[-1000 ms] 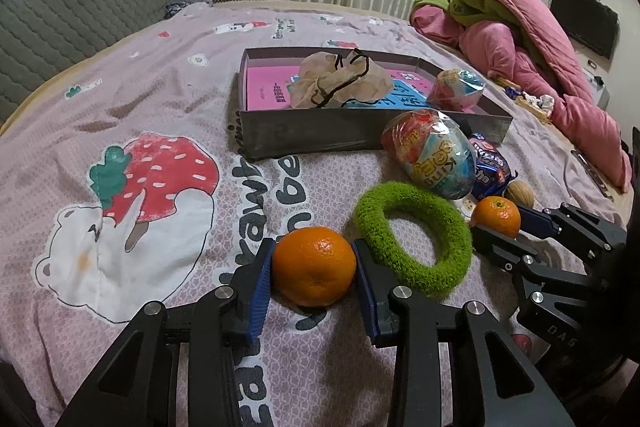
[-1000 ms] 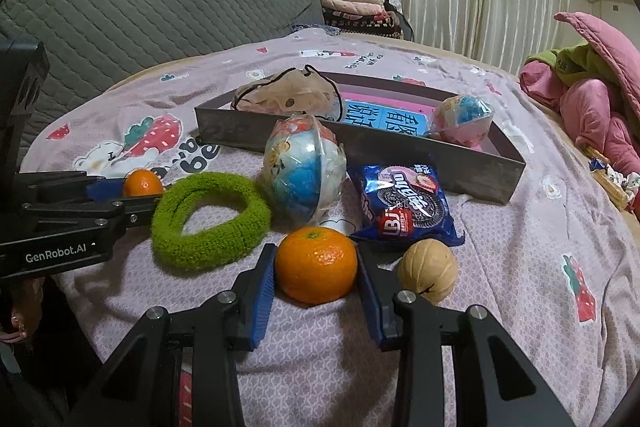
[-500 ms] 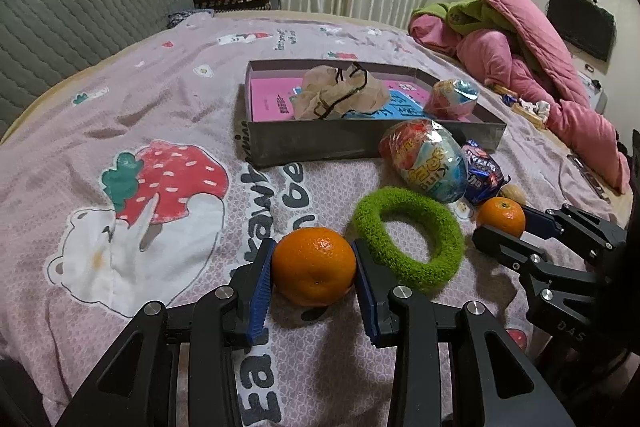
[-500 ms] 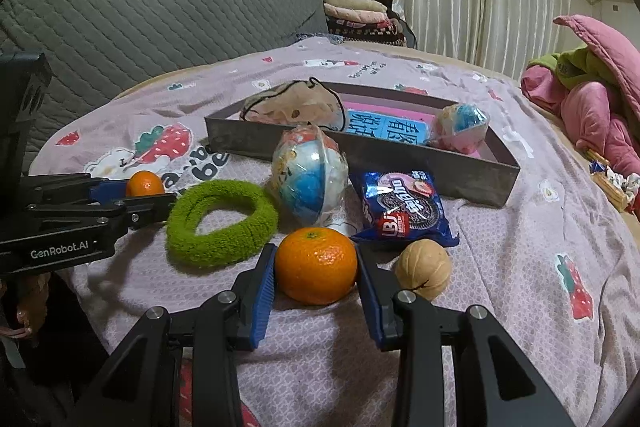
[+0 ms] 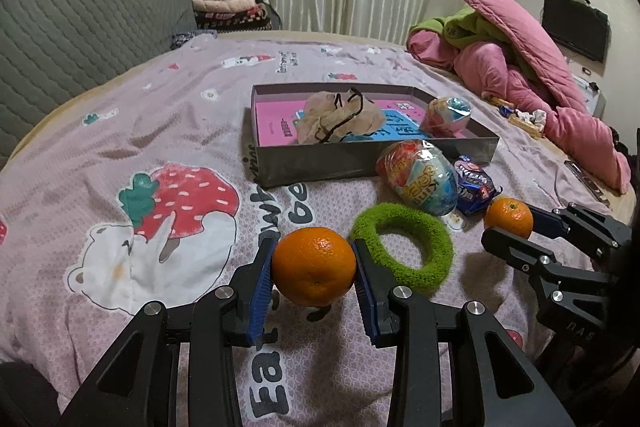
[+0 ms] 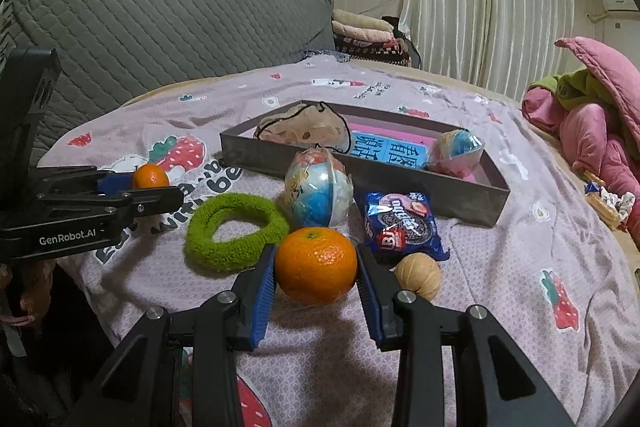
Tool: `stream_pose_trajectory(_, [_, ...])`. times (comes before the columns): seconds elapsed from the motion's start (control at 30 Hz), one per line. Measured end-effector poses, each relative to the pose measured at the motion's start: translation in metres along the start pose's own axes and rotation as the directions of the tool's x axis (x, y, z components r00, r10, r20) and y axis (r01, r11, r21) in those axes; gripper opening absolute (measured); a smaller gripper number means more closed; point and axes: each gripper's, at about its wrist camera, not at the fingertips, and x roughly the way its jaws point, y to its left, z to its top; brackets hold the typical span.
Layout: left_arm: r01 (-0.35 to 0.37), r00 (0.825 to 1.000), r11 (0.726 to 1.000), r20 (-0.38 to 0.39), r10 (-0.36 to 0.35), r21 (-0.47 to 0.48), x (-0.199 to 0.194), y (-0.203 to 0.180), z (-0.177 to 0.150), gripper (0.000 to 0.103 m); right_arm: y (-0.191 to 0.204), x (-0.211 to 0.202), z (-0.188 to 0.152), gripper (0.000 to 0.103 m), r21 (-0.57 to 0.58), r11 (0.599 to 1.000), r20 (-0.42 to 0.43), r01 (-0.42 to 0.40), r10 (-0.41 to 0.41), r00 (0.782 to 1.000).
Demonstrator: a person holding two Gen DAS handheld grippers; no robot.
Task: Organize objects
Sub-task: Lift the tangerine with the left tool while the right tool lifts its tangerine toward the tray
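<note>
My left gripper (image 5: 314, 267) is shut on an orange (image 5: 314, 266) and holds it above the bedspread. My right gripper (image 6: 316, 265) is shut on a second orange (image 6: 316, 264), also lifted. Each gripper with its orange shows in the other view: the right one (image 5: 509, 218) and the left one (image 6: 150, 177). A grey shallow box (image 5: 320, 163) (image 6: 460, 195) lies ahead, holding a beige pouch (image 5: 340, 117) and a wrapped toy ball (image 5: 446, 115). A green fuzzy ring (image 5: 402, 241) (image 6: 236, 231) lies between the grippers.
A plastic toy egg (image 6: 318, 193), a blue cookie packet (image 6: 400, 223) and a walnut (image 6: 418, 275) lie in front of the box. Pink and green quilts (image 5: 532, 67) are piled at the right. A grey padded headboard (image 6: 160, 23) rises at the left.
Both grippers have risen with their oranges, lifting them off the bedspread and pulling back a little. The objects on the bed have not moved.
</note>
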Motion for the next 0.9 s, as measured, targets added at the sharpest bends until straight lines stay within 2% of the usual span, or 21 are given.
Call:
stream_pose_trajectory(0.47, [0.001, 1.000, 1.000, 0.026, -0.002, 0.018, -0.006, -0.003, 0.001, 0.038, -0.003, -0.010, 0.002, 0.039, -0.005, 1.000, 0.044, 0.008, -0.008, 0.999])
stream_pose_trajectory(0.9, [0.036, 0.998, 0.999, 0.046, -0.036, -0.005, -0.003, -0.009, 0.018, 0.038, -0.009, -0.014, 0.008, 0.039, 0.025, 1.000, 0.075, 0.008, -0.010, 0.997])
